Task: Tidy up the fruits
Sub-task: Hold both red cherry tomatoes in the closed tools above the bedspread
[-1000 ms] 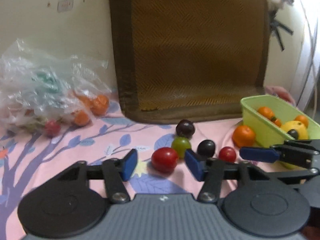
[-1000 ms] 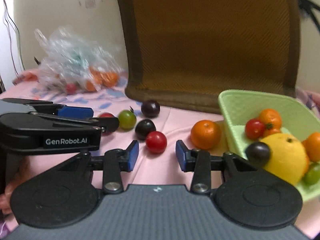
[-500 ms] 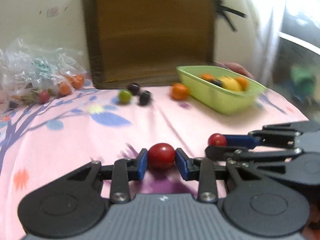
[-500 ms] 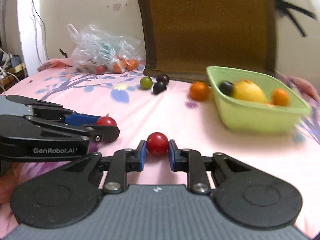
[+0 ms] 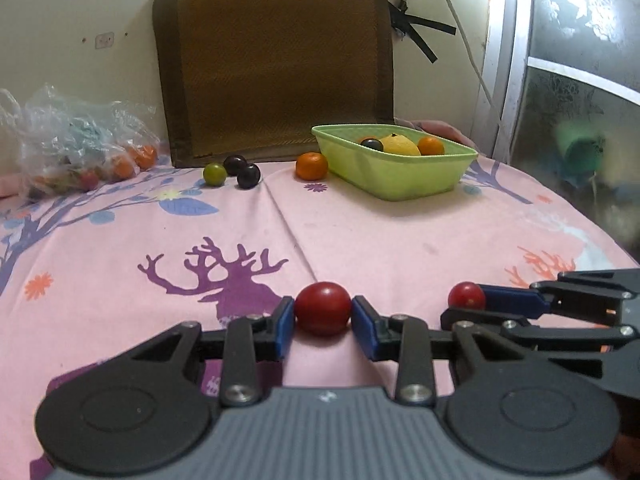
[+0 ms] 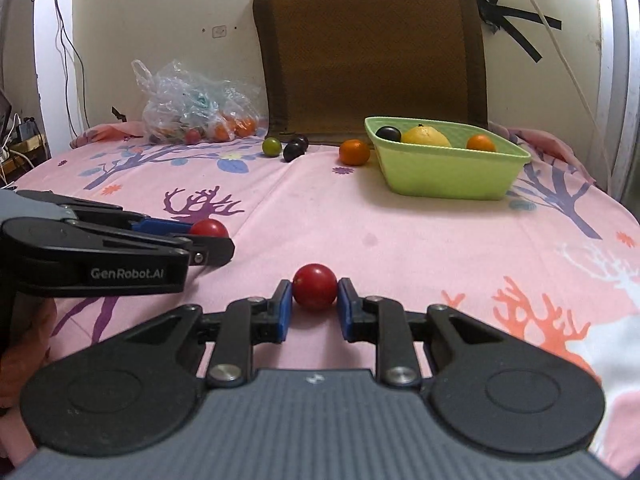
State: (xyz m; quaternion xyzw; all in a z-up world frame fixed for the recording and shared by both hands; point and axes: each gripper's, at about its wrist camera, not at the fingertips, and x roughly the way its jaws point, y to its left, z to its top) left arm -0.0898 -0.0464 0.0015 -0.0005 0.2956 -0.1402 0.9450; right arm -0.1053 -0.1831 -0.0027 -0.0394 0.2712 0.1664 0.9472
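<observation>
Red between blue pads: the left gripper [image 5: 323, 316] is clamped on the larger red tomato [image 5: 323, 313], which sits squarely between its two fingertips with a pad pressed against each side, above the pink printed bedsheet [image 5: 380, 240]. The right gripper [image 6: 314, 298] is likewise closed on the smaller red tomato [image 6: 314, 287], centred between its pads. In the left wrist view the right gripper reaches in from the right edge, its tomato at its tip; in the right wrist view the left gripper comes in from the left side, its tomato showing just past its fingers. Far back on the sheet stands the green basket [image 6: 448, 168] holding a yellow fruit, a dark one and an orange one. An orange [image 6: 354, 152] lies just beside the basket's left wall, and further left lie a green fruit [image 6: 271, 147] and two dark fruits [image 6: 295, 148].
</observation>
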